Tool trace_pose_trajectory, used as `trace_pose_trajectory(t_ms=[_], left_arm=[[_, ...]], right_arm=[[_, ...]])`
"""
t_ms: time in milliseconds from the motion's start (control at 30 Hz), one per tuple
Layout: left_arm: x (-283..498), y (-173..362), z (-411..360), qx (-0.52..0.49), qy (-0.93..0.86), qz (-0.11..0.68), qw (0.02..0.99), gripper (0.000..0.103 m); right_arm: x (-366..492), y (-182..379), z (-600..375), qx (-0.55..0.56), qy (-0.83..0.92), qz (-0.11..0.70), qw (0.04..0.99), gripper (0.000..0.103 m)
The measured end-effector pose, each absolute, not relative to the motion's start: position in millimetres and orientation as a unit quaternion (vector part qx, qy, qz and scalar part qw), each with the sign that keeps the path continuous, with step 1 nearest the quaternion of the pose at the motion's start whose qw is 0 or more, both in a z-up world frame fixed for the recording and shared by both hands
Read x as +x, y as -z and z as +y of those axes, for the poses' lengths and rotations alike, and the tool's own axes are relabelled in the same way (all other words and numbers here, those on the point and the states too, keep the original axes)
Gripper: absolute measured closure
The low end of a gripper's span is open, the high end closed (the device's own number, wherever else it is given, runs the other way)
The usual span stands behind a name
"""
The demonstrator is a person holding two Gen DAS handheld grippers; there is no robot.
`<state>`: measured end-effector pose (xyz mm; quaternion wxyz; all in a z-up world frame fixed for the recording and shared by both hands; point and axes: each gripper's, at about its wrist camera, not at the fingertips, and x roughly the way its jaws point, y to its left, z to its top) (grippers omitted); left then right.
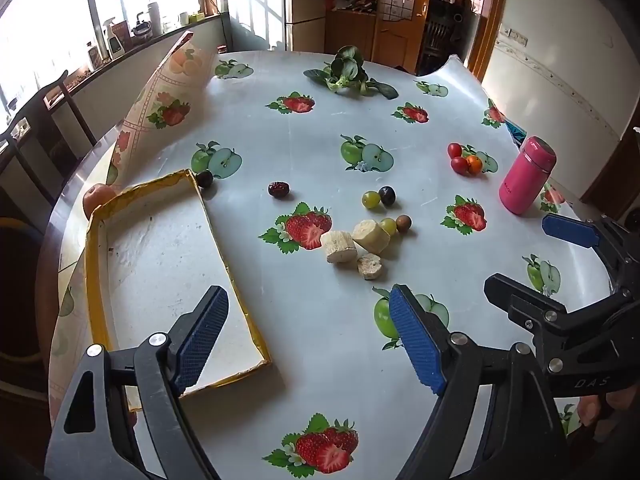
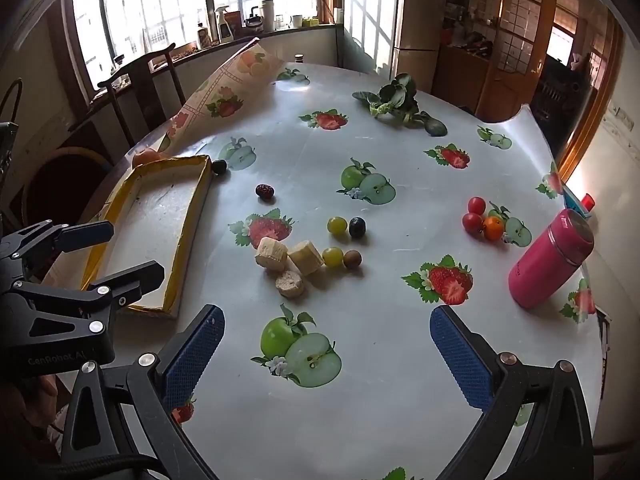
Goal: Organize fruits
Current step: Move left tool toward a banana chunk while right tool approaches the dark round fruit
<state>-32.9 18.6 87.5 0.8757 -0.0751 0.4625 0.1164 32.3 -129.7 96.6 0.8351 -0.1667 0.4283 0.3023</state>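
A shallow white tray with a yellow rim (image 1: 160,256) (image 2: 156,216) lies empty at the table's left. Loose on the cloth to its right are a red date (image 1: 279,190), two green grapes (image 1: 371,199), a dark grape (image 1: 387,195), a brown round fruit (image 1: 403,223) and three pale fruit chunks (image 1: 340,246) (image 2: 306,257). Two cherry tomatoes (image 2: 472,222) and a small orange (image 2: 493,227) sit further right. A dark fruit (image 1: 205,179) touches the tray's far corner. My left gripper (image 1: 312,338) and right gripper (image 2: 326,356) hover open and empty near the front edge.
A pink bottle (image 1: 526,180) (image 2: 552,258) stands at the right edge. Leafy greens (image 1: 348,72) lie at the far side. A reddish-orange round fruit (image 1: 98,196) rests behind the tray, where the tablecloth (image 1: 172,92) curls up. A chair (image 2: 140,80) stands beyond.
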Motion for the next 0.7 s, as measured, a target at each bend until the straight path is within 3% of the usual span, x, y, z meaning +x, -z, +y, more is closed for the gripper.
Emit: trace_pose_trajectory(t_ms=[700], left_arm=[[-22.0, -73.7, 18.0, -0.083, -0.105, 0.481, 0.866, 0.02]], right_arm=[[44.7, -83.4, -131.4, -0.162, -0.302, 0.438, 0.831, 0.0]])
